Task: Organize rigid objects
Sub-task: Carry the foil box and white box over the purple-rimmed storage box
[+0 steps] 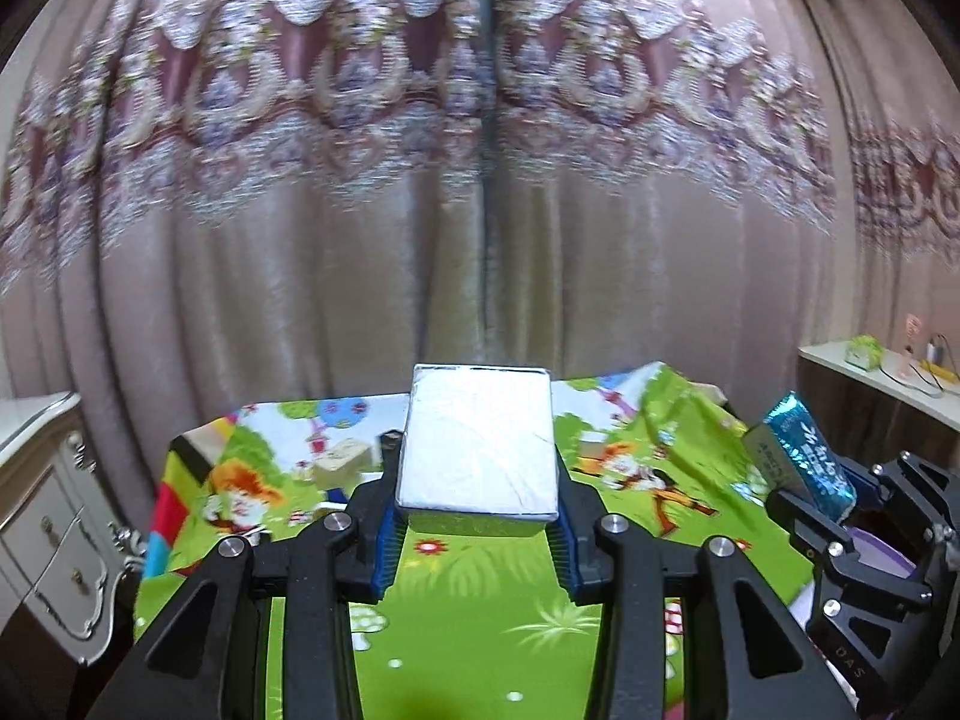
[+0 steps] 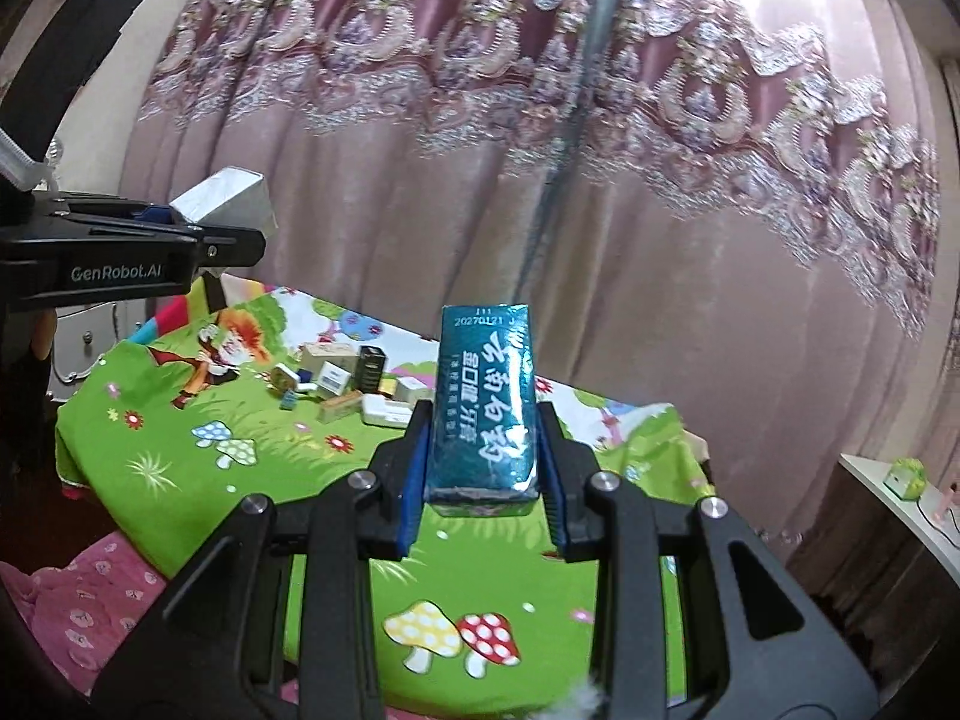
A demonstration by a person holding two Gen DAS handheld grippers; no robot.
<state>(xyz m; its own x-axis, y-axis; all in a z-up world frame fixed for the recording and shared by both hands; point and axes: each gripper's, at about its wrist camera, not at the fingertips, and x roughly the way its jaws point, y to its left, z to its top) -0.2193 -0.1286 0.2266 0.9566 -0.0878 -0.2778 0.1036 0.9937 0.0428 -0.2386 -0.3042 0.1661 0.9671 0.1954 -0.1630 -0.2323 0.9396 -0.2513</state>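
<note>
My left gripper (image 1: 477,480) is shut on a flat silver box (image 1: 478,444) and holds it up above the green cartoon-print cloth (image 1: 480,630). The silver box also shows in the right wrist view (image 2: 225,198), at the upper left, in the left gripper (image 2: 240,240). My right gripper (image 2: 483,456) is shut on a teal pack with white Chinese writing (image 2: 485,402), held upright above the cloth (image 2: 180,468). The teal pack shows in the left wrist view (image 1: 807,450) at the right, in the right gripper (image 1: 822,504).
Several small boxes (image 2: 342,381) lie in a cluster at the far side of the cloth; one shows in the left wrist view (image 1: 342,462). A white dresser (image 1: 54,516) stands left, a white shelf (image 1: 870,378) right. Pink curtains (image 1: 480,180) hang behind. Pink bedding (image 2: 84,606) lies lower left.
</note>
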